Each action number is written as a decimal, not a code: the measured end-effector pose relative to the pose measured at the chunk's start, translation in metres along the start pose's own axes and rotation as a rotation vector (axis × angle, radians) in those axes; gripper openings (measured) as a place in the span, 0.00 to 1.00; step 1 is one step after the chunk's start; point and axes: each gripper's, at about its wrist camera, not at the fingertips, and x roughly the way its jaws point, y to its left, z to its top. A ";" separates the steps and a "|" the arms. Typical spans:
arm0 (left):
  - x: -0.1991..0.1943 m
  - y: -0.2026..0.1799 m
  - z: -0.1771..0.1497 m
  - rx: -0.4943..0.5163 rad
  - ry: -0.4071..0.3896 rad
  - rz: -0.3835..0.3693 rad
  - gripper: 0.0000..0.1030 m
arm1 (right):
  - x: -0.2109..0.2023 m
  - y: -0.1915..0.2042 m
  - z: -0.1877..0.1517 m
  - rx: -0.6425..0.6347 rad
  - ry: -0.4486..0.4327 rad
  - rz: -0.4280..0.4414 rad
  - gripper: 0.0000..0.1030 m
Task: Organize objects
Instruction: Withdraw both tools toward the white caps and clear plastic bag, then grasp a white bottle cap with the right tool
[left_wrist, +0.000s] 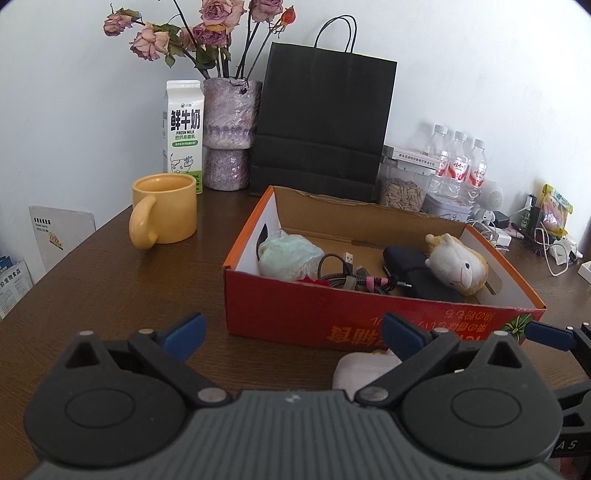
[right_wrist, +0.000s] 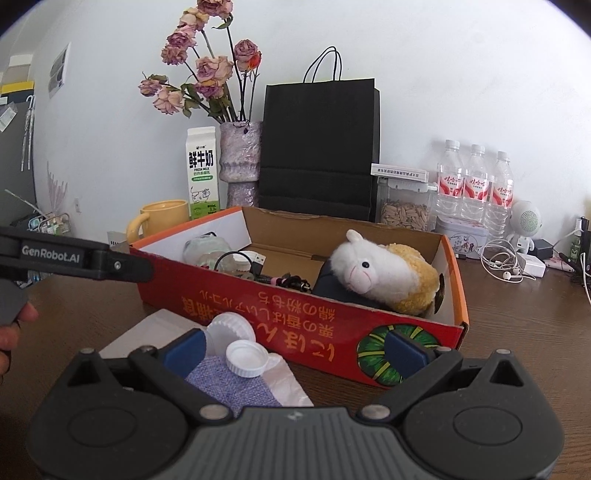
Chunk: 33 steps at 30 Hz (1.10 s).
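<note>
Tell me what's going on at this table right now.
Someone is tidying loose items into a red box with two handheld grippers. The box already holds a plush alpaca, cables and a crumpled bag. Both the left gripper and the right gripper are open and empty. In front of the box, two white caps and a cloth are not yet packed.
</note>
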 end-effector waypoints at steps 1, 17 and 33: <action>-0.002 0.002 -0.002 0.000 0.005 0.003 1.00 | 0.000 0.000 -0.001 0.003 0.006 0.004 1.00; -0.012 0.017 -0.011 -0.013 0.044 0.012 1.00 | 0.032 -0.004 0.000 0.132 0.123 0.178 0.57; -0.006 0.001 -0.013 0.014 0.074 -0.022 1.00 | 0.009 -0.013 0.000 0.149 0.013 0.157 0.27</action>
